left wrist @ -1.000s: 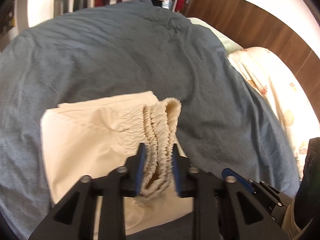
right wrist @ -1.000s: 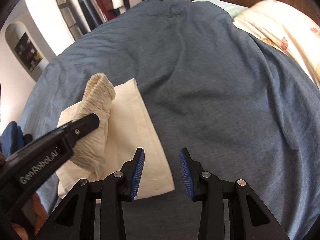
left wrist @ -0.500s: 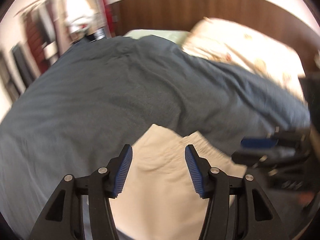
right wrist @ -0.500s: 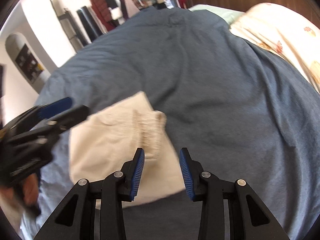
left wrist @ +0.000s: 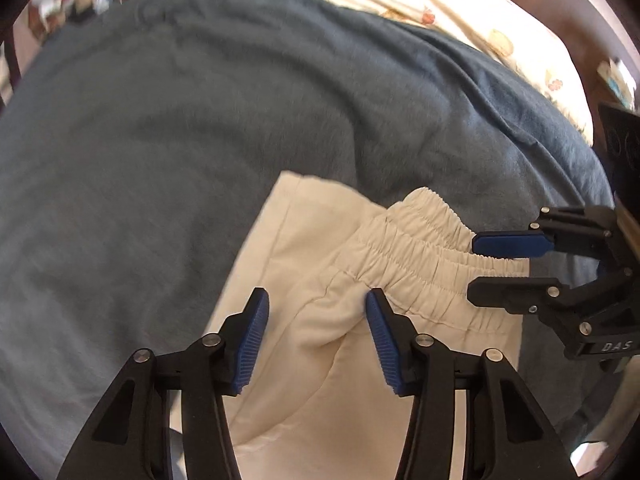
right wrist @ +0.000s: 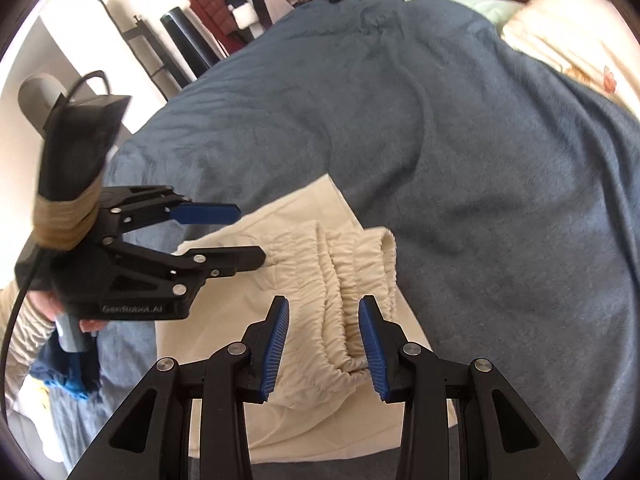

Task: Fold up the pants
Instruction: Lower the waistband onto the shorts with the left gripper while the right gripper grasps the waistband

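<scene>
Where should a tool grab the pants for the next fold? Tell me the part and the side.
Grip the waistband, coming from above at its open end nearest the right tool. There the gathered elastic stands up in thick ridges off the flat pants, giving the pads a raised edge to pinch. The rest lies smooth on the blanket and would be harder to catch.

The pants (left wrist: 328, 320) are soft matt cream cloth with a gathered elastic waistband (left wrist: 432, 256). The bed cover (left wrist: 200, 120) is matt grey-blue cloth. The hand-held gripper (right wrist: 323, 350) is matt black plastic with ribbed blue pads (right wrist: 276, 348).
</scene>
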Tool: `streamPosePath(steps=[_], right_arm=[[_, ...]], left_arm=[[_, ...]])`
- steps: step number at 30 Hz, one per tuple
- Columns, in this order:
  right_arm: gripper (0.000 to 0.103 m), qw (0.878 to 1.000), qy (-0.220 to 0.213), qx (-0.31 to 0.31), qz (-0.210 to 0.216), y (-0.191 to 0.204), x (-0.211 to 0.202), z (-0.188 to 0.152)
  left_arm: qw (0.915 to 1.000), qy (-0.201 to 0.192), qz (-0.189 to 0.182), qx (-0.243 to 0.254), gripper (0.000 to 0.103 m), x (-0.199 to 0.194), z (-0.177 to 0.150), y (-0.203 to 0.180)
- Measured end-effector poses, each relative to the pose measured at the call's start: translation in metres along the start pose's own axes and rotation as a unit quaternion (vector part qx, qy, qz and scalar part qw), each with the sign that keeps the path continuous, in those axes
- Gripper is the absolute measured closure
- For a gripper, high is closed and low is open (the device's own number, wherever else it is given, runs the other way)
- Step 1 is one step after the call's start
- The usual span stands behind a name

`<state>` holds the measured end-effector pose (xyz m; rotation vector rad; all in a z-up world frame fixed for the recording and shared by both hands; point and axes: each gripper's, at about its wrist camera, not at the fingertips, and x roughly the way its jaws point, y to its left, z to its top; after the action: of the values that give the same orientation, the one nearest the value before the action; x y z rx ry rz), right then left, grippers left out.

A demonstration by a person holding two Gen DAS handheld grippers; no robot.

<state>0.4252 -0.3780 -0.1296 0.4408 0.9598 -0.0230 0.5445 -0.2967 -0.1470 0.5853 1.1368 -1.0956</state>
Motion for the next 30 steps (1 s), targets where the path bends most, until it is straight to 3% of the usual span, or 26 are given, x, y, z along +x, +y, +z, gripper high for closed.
streamPosePath(steps=[1,2,5,8,10,17,24,26,30], right_arm=[[0.066,1.0,0.005,0.004,0.001,-0.002,0.002,-0.001],[0.066,1.0,0.008,0.009,0.002,-0.004,0.004,-0.002],[0.066,1.0,0.008,0.019,0.008,-0.009,0.006,-0.003],[0.071,1.0,0.009,0.017,0.013,-0.009,0.007,-0.005],[0.082,1.0,0.009,0.016,0.018,-0.009,0.006,-0.006],[0.088,0.999,-0.027,0.02,0.007,-0.012,-0.028,-0.012],[0.087,0.998,-0.024,0.059,-0.007,-0.031,-0.023,-0.018],[0.087,0.998,-0.022,0.064,-0.01,-0.034,-0.019,-0.019],[0.087,0.997,-0.018,0.077,-0.013,-0.036,-0.015,-0.02]], left_arm=[[1.0,0.001,-0.005,-0.004,0.065,0.002,-0.001,0.001],[0.9999,0.001,-0.012,-0.008,0.077,0.002,-0.003,0.001],[0.9996,0.005,-0.027,0.0,0.096,0.002,-0.003,-0.004],[0.9995,0.004,-0.029,0.012,0.098,-0.001,-0.002,-0.009],[0.9993,-0.006,-0.034,0.017,0.098,-0.008,0.002,-0.013],[0.995,-0.054,-0.049,0.069,0.098,-0.025,0.026,-0.042],[0.9948,-0.002,-0.031,0.097,0.097,0.021,0.036,-0.044],[0.994,0.001,-0.028,0.106,0.092,0.022,0.035,-0.041],[0.9909,0.009,-0.016,0.133,0.071,0.022,0.038,-0.042]])
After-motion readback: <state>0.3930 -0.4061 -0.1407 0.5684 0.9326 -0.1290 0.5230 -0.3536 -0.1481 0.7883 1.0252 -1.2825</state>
